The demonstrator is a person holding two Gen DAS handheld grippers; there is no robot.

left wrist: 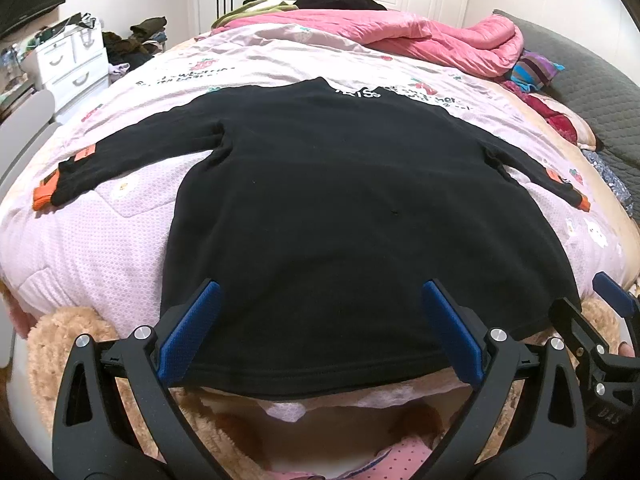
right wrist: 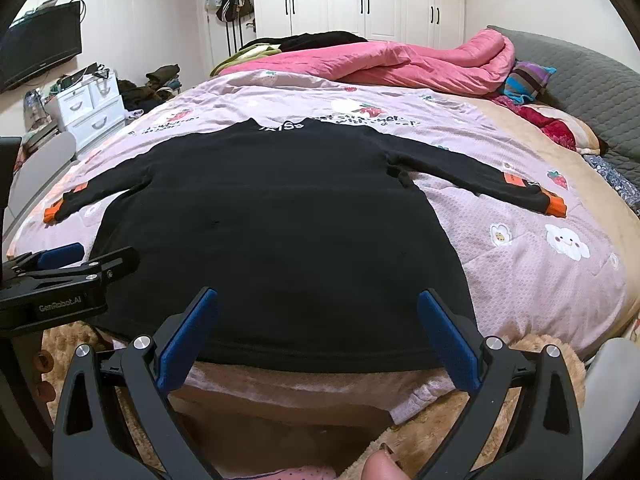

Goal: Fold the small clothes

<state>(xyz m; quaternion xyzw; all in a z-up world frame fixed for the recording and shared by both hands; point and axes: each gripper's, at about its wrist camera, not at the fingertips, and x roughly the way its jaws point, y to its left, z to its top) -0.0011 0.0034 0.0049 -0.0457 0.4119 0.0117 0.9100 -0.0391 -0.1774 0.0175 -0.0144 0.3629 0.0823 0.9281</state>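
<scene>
Nearest the lens in each wrist view, 2 blue-padded black fingers spread wide over the hem of a black long-sleeved fleece sweater, which lies flat and face down on the bed, collar pointing away toward the wardrobe. On the left, the sweater's sleeve stretches outward and ends in an orange cuff resting on the pale lilac patterned quilt that covers the bed. The left hand-held gripper hovers at the hem's left half with its jaws fully apart and nothing between them; its blue pads sit just above the black fabric, and I cannot tell if they touch it. Moving right, the right hand-held gripper stands the same way over the hem's right half, jaws wide and empty, and in its view the left tool shows side-on at the left edge. Below the hem, a tan fluffy blanket hangs over the bed's near edge. Farther right, the second sleeve runs out to another orange cuff. Beyond the collar, a crumpled pink duvet lies across the far end of the bed, with white wardrobe doors behind it.
</scene>
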